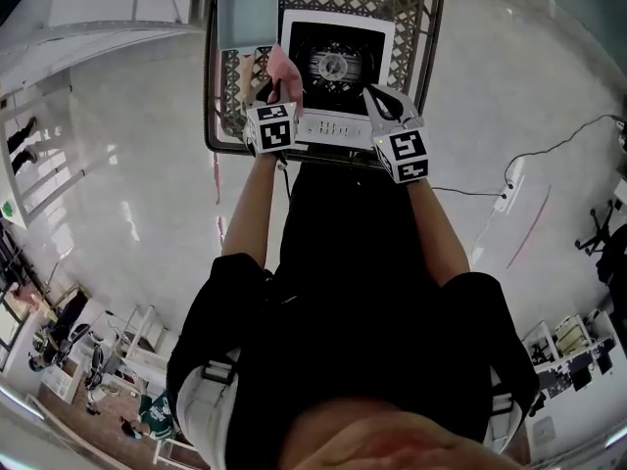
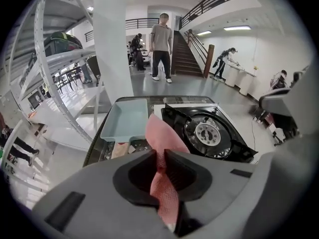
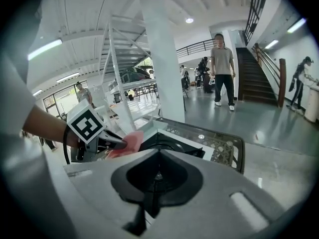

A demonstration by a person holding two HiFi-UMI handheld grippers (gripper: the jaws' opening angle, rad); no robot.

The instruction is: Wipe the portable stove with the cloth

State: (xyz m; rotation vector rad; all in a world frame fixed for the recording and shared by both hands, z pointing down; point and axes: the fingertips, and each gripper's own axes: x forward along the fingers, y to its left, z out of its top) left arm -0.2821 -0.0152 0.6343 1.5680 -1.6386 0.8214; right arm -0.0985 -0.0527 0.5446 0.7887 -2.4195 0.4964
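Left tool (image 2: 160, 156) is clamped on the pink cloth (image 2: 164, 136): the jaws pinch a mid fold, one end sticks up past the tips and the rest trails down behind them. Right tool (image 3: 158, 153) is closed with nothing between its jaws. The cloth looks thin, soft and light, so I expect it to flop and bunch rather than lie flat. My call is to keep the pinch on the fold and drag the free end across the surface; gripping near an edge would give more wiping area. The portable stove (image 1: 338, 67) sits on the lattice tabletop (image 1: 416, 13), white body, black burner well, control strip on the near side. It looks rigid but probably light, so it may slide under push; the empty right tool, at its near right corner in the head view, could brace it. A pale blue tray (image 1: 247, 13) lies just left of the stove. The cloth hangs over the stove's near left corner; I can't tell if it touches.
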